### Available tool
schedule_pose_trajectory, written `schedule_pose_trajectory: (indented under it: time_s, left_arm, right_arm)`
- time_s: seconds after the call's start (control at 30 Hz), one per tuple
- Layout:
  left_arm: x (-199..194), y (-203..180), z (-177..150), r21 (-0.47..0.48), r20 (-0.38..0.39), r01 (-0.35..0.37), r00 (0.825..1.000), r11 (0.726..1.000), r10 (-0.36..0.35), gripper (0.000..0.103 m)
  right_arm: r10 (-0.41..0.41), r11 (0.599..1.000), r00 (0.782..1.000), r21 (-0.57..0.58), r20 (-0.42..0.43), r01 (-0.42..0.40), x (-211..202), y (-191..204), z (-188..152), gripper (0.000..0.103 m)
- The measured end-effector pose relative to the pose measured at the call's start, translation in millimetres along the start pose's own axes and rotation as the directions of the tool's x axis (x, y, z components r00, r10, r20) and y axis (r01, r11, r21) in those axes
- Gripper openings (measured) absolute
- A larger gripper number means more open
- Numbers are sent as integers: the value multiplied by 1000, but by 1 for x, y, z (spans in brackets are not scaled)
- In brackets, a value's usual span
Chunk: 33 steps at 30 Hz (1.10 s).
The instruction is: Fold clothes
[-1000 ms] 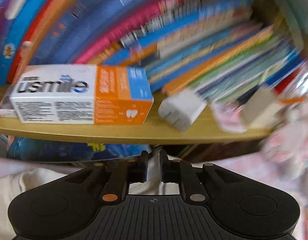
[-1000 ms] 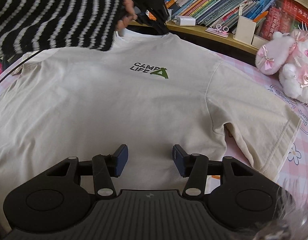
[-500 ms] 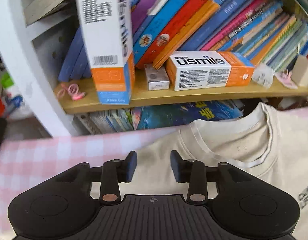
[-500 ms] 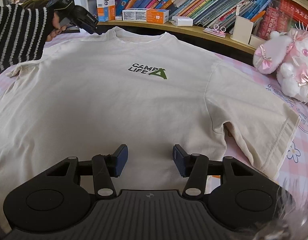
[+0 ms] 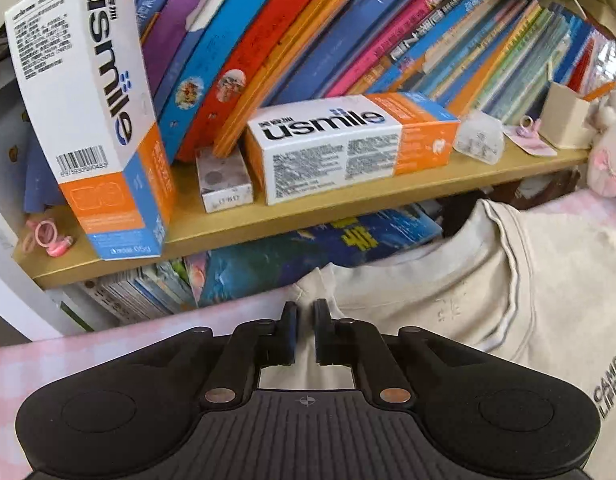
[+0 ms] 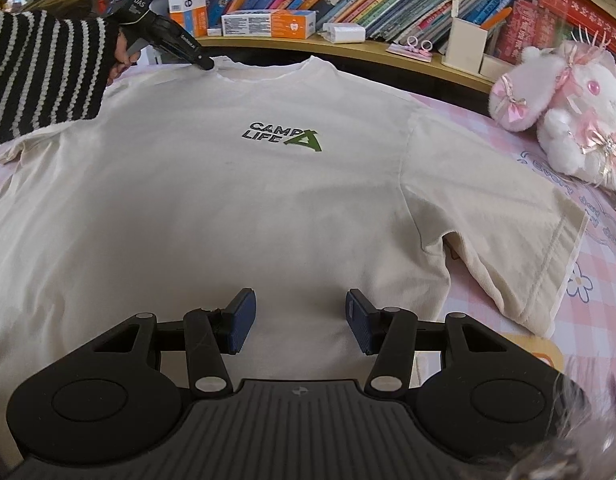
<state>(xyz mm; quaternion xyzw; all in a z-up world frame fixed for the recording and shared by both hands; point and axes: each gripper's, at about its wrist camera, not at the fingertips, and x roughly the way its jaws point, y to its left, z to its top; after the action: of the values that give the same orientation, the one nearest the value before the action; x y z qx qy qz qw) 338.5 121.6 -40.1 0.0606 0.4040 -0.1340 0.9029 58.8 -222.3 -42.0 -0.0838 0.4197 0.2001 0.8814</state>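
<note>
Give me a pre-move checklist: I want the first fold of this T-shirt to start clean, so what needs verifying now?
1. T-shirt lies flat, logo up: ok.
2. Left hand-held gripper closed on the shoulder edge beside the collar: looks nearly shut with cloth between; firmness of the grip cannot tell.
3. Right hand-held gripper gripping the hem: not ok, open above the cloth.
4. Right sleeve spread out: ok.
5. Plush toy clear of the shirt: ok.
6. Left sleeve fully flat: cannot tell, partly hidden by the striped sleeve.
</note>
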Motion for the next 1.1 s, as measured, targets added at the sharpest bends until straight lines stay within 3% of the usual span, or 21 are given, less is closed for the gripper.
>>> schedule_pose_trajectory:
  time_s: [0.33, 0.47, 0.53, 0.63, 0.73, 0.9, 1.0, 1.1]
  left_arm:
    - [9, 3, 19, -16, -3, -62, 998, 998, 62, 9]
    - [-7, 12, 15, -76, 2, -38, 999, 996, 39, 21]
    - [-28, 17, 7, -94, 26, -20, 999, 995, 23, 37]
    - [-75, 31, -19, -113, 76, -32, 996, 993, 41, 53]
    - [-124, 43, -47, -172, 93, -74, 992, 982, 91, 61]
    - [-187, 74, -111, -252, 12, -160, 986, 954, 169, 76]
    - [-211, 92, -155, -313, -50, -224, 974, 923, 220, 76]
    - [-224, 114, -186, -429, -68, -265, 963, 863, 262, 75]
  right_arm:
    - [-38, 999, 999, 37, -14, 38, 9, 11, 11, 49]
    - [-44, 998, 999, 42, -16, 44, 9, 12, 11, 49]
    - [-47, 998, 999, 42, -19, 47, 9, 13, 12, 49]
    - [-51, 998, 998, 42, -22, 52, 9, 14, 13, 49]
    - [-61, 997, 998, 49, -25, 62, 9, 16, 13, 49]
    - [-89, 993, 996, 70, -25, 90, 7, 20, 13, 49]
    - [-106, 991, 994, 83, -25, 108, 6, 22, 12, 49]
    - [-137, 985, 990, 99, -36, 140, 2, 30, 10, 48]
